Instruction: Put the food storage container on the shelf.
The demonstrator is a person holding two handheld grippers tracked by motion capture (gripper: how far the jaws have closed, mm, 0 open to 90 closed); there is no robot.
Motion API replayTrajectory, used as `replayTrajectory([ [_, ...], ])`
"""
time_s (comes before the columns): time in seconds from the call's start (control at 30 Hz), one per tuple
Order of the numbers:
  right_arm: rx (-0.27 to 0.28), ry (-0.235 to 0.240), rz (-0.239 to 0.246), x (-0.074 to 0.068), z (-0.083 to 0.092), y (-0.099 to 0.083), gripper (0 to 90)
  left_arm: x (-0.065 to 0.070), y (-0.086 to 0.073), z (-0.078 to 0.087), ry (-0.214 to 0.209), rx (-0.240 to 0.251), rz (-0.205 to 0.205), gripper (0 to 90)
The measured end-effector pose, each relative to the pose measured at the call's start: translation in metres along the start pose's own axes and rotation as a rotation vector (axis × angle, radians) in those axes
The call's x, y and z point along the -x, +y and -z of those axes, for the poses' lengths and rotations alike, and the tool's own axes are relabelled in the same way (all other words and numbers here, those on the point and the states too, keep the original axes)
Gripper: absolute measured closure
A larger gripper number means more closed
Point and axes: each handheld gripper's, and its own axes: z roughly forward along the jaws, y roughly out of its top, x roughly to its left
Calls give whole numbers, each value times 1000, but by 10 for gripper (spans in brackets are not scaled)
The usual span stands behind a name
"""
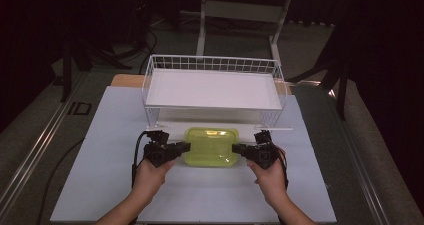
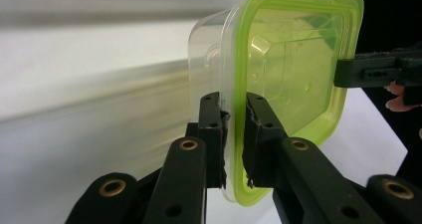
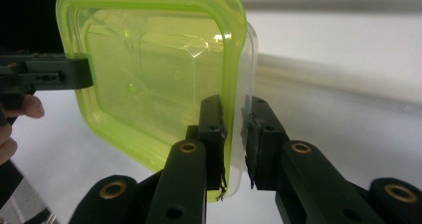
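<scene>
Container, one: a clear rectangular plastic tub with a translucent lime-green lid (image 1: 211, 146), sitting on the white tabletop (image 1: 100, 185) just in front of the rack, between the two claws.

Claws, two. Left claw (image 1: 186, 146) comes in from the container's left side; in the left gripper view its jaws (image 2: 234, 134) stand on either side of the lid's rim, one jaw on the clear tub side, one on the green lid side, pads near or at the plastic with a thin gap visible. Closed onto the rim, as far as can be seen.

Right claw (image 1: 236, 148) comes in from the container's right side. In the right gripper view its jaws (image 3: 234, 134) bracket the rim edge the same way, gripping it.

Hands, two: left hand (image 1: 150, 177) and right hand (image 1: 271, 179), each holding one black gripper body, forearms entering from the bottom of the high view.

Rack, one: white wire basket shelf with a flat white tray floor (image 1: 150, 77), raised on wire legs, behind the container. Tray holds no items.

Background dark; table legs on the floor beyond.
</scene>
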Motion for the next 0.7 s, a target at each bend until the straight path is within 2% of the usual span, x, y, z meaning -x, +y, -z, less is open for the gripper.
replayTrajectory([
  [0.03,5,-2,0,1,0,2,793,-1,4,-2,0,14,-5,808],
  [0.27,24,-39,0,9,-9,13,792,-9,11,-16,-9,28,-11,806],
  [0.43,19,-65,-3,18,-22,14,790,-22,11,-34,-9,24,9,807],
  [0.7,15,-100,-22,30,-38,17,789,-31,14,-51,2,20,30,807],
])
